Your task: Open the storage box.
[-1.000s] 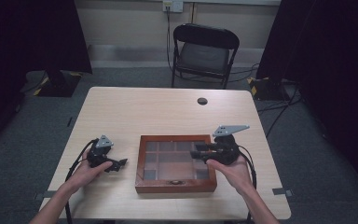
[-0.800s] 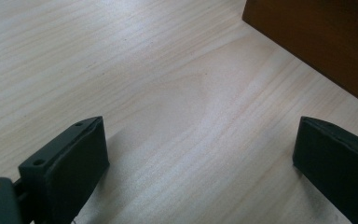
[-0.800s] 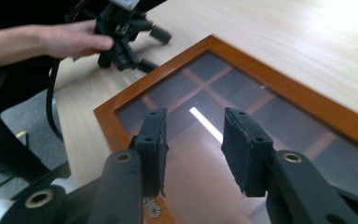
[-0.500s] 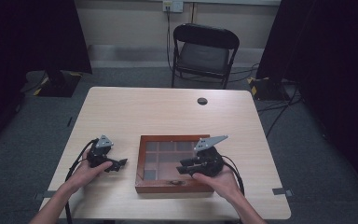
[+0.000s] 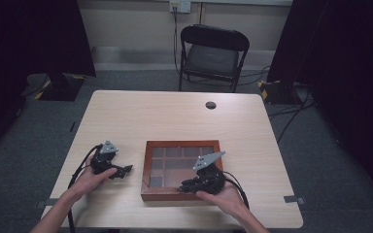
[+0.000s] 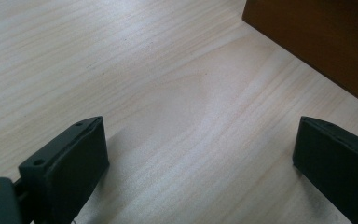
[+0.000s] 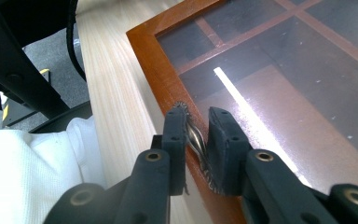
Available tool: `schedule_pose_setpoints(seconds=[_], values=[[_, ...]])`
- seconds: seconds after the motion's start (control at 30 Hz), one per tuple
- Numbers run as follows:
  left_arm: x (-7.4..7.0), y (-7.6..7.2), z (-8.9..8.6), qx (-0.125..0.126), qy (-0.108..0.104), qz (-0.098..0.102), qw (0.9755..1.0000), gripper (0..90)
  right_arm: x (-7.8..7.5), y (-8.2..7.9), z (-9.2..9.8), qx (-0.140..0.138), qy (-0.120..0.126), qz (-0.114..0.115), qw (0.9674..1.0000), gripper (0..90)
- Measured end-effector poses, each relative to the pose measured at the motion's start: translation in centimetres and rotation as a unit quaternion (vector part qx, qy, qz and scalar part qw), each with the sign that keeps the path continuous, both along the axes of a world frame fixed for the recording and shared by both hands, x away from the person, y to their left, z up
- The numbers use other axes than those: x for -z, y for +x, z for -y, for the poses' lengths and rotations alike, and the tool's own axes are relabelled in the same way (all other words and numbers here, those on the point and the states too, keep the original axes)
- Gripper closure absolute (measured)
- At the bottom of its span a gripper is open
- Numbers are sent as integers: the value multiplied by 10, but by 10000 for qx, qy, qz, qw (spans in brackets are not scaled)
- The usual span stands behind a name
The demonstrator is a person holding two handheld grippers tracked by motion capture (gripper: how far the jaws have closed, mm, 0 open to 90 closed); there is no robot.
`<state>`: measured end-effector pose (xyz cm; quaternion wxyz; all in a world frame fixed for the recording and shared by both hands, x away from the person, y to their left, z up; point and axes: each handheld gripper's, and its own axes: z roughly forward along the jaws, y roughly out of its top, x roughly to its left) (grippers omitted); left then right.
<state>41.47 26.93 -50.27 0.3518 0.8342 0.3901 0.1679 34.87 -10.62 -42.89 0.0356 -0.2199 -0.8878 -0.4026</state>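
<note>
Box: wooden glass-lidded box (image 5: 182,170) sitting near-centre on the table (image 5: 175,116).
Right gripper (image 7: 198,126): jaws narrowing around the metal handle (image 7: 196,140), near edge.
Left gripper (image 6: 200,158): resting left, jaws gaping, empty.
Handling: looking rigid, glass fragile; lifting by handle.

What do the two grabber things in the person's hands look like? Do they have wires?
Both are black. The left gripper has two blocky black jaws with small screw holes, and a black cable trailing back along the forearm. The right gripper carries a grey three-cornered plate on top, has round metal rivets at its joints, and a black cable looping behind the hand. The forearms look bare, without sleeves.
</note>
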Motion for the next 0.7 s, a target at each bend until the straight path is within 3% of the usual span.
schedule_pose_setpoints(seconds=[0.7], values=[[0,0,0,3,4,-11,10000,24,7,-2,0,-141,48,219,9996,802]])
